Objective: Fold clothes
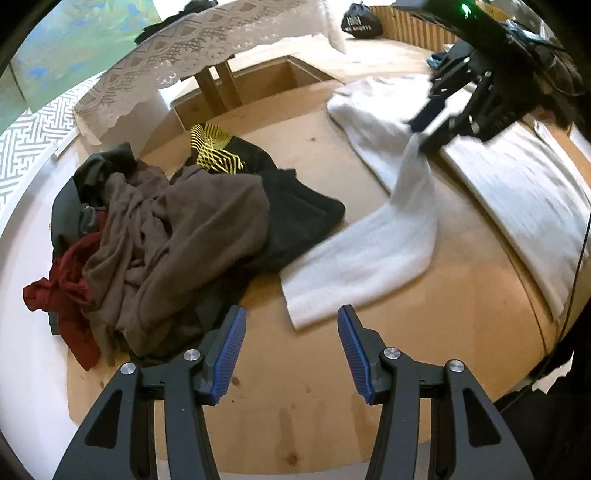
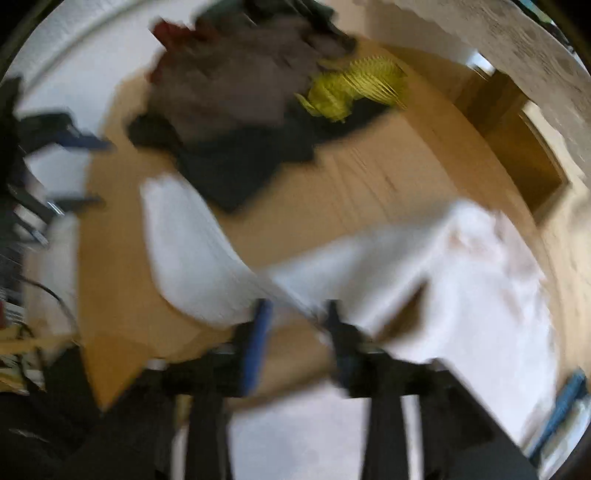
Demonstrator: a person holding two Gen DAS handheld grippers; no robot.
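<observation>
a: where's the stuff to fold?
b: white garment point(image 1: 373, 236) lies across the wooden floor point(image 1: 295, 406), laundry pile point(image 1: 166, 229) to its left. left gripper point(image 1: 291, 347) hangs over bare floor, jaws apart, nothing in them.
a: right one?
b: right gripper point(image 1: 421, 134) tilts down at the garment's raised fold; too blurry to tell if it's pinching. far black bag point(image 1: 361, 22) has white lettering, unreadable.

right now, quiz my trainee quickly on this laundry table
1. True or false: the left tool holds a garment.
2. The print on the black garment is: A yellow, B white, C red.
3. Fill in: topmost in the clothes pile is the ___ garment.
Key: 1 false; 2 A; 3 brown garment.
</observation>
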